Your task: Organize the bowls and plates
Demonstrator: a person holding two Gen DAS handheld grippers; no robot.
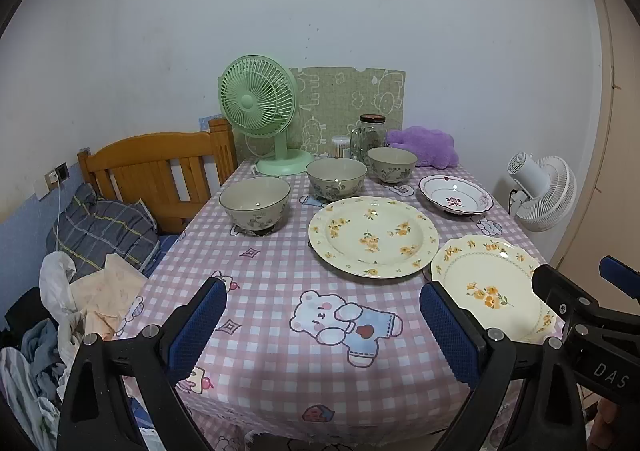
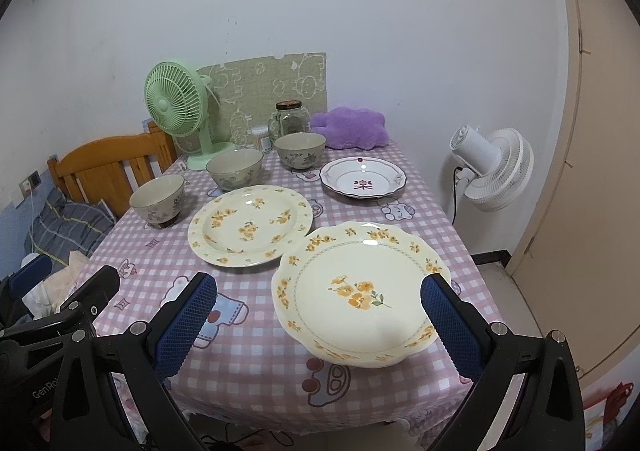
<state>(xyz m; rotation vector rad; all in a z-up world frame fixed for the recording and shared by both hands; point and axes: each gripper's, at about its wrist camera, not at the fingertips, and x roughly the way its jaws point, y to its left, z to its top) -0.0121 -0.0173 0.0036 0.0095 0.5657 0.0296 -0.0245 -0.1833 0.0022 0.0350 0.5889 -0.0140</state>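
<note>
Plates and bowls sit unstacked; my left gripper (image 1: pixel 320 325) and right gripper (image 2: pixel 319 317) hover spread, empty. Scalloped plate (image 2: pixel 360 291) overhangs the table edge; a nudge could tip it.

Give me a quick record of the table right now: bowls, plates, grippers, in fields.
bowls: three, apart in a diagonal row; nearest bowl, middle bowl, far bowl
plates: round floral plate, scalloped floral plate, white red-marked dish
stacked: nothing yet
left gripper: open, empty
right gripper: open, over scalloped floral plate
</note>
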